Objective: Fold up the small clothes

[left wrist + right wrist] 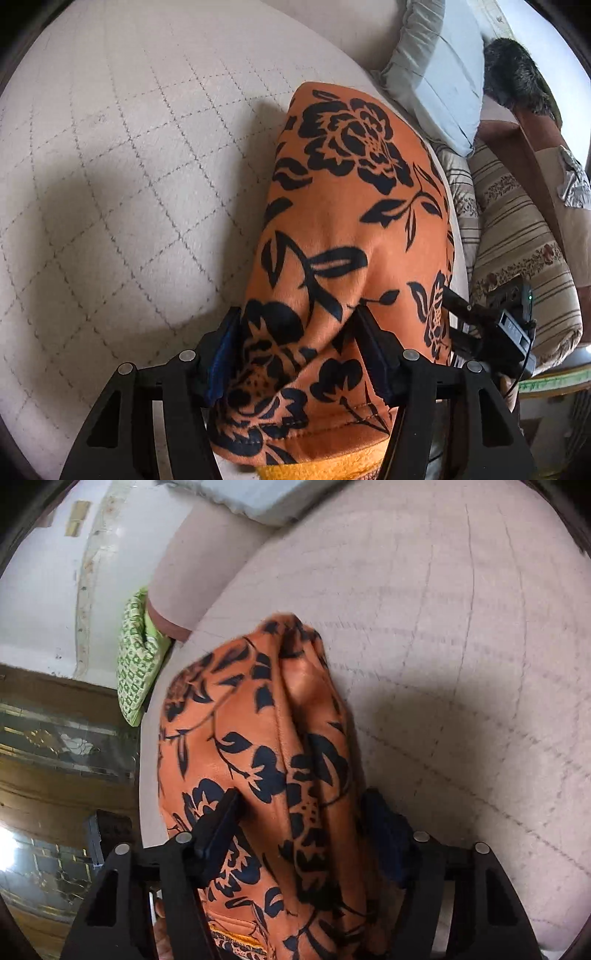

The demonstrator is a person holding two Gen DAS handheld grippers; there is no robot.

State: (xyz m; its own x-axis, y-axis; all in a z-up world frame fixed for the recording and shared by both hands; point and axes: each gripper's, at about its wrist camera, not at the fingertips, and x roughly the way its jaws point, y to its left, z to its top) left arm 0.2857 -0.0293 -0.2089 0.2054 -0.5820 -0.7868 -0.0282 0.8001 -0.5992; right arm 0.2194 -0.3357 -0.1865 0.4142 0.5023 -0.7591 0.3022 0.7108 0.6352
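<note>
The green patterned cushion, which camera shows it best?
The right wrist view. The green patterned cushion sits at the bed's edge, left of the orange garment. The left wrist view doesn't show it, only a thin green strip at lower right that I can't identify.

**Orange florals on a cream grid**

The garment (351,229) is burnt orange with black flowers and leaves. The bed cover (122,155) is cream with a grey diamond grid. A pillow (439,85) is pale blue; a cloth (138,664) is green-patterned.

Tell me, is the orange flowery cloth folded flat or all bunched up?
Bunched up: the orange floral garment hangs in gathered folds between both grippers, left gripper and right gripper.
</note>
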